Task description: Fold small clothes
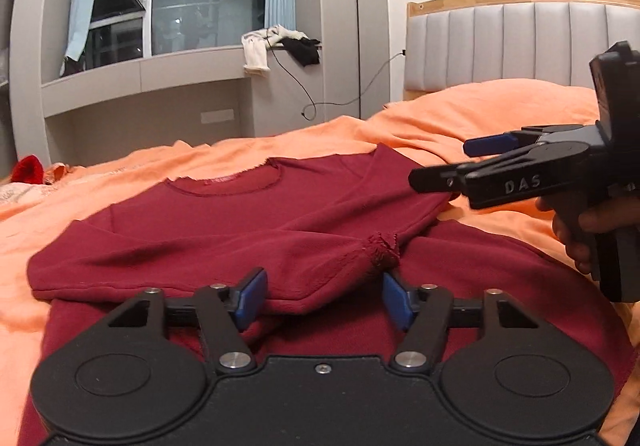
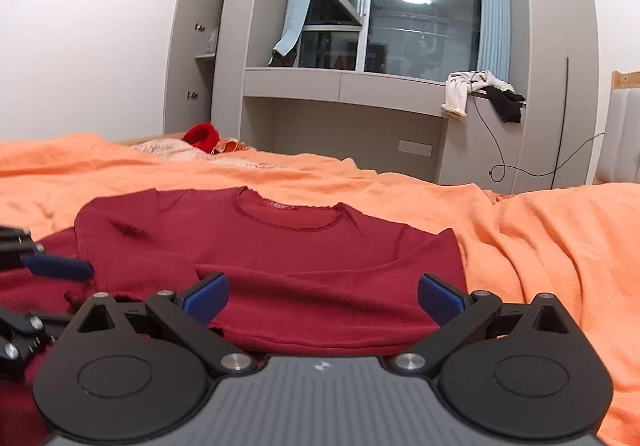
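Left wrist: dark red soft knit long-sleeve top [image 1: 224, 221] spread on orange bedsheet [image 1: 60, 205], left gripper [image 1: 324, 300] gaping over folded sleeve cuff [image 1: 384, 246]; right wrist: right gripper [image 2: 323, 300] wide open too, probably light, floppy, best pinched at hem.

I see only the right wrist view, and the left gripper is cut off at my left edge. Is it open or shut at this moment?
Observer: Open. The left gripper has its jaws apart over the red shirt, and no cloth is pinched.
Operator: Where does the folded sleeve end?
Observer: Its cuff lies on the shirt body, just ahead of that gripper's right finger.
Operator: How does my right gripper look from outside?
Observer: The right gripper is open, with its tips at the shirt's right-hand fold. I cannot tell whether it touches.
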The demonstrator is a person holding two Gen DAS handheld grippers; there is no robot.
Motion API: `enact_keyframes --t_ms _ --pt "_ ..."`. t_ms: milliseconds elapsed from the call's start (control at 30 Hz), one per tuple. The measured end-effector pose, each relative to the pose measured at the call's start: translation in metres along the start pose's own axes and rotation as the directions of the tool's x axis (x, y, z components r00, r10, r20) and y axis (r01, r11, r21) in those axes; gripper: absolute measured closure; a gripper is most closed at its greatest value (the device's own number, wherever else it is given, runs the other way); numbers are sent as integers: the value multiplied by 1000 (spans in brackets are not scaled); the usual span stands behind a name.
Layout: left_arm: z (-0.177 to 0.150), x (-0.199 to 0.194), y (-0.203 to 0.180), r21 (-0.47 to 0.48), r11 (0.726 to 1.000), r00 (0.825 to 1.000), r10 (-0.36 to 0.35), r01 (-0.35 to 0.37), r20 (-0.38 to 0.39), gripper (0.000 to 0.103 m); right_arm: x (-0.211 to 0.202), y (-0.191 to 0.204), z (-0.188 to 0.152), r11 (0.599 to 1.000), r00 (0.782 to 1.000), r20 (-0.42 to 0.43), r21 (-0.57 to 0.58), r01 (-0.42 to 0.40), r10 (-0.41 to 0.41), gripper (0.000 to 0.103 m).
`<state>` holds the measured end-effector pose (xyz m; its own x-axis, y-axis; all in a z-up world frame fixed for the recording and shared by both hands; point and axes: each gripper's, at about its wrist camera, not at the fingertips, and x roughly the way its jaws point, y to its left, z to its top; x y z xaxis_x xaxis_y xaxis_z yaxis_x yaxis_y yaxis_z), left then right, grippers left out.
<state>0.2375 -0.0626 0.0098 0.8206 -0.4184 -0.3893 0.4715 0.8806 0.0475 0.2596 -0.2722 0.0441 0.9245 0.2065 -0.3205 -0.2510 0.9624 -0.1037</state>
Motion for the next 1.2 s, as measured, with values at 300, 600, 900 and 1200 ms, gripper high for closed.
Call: enact_keyframes --t_ms 300,600,900,1200 --pt "15 -21 50 -141 970 979 203 -197 28 23 8 14 -1 998 1000 -2 -62 -10 10 0" --pt "27 -30 133 -302 858 902 431 -416 -20 17 10 37 -5 981 999 11 -191 -37 40 0" --pt "18 -13 199 -524 722 885 436 -452 -162 22 16 58 -24 945 998 -36 -323 -58 49 0" --pt "13 12 228 -605 653 885 401 -456 -234 83 17 58 -31 930 998 -37 -362 -60 50 0"
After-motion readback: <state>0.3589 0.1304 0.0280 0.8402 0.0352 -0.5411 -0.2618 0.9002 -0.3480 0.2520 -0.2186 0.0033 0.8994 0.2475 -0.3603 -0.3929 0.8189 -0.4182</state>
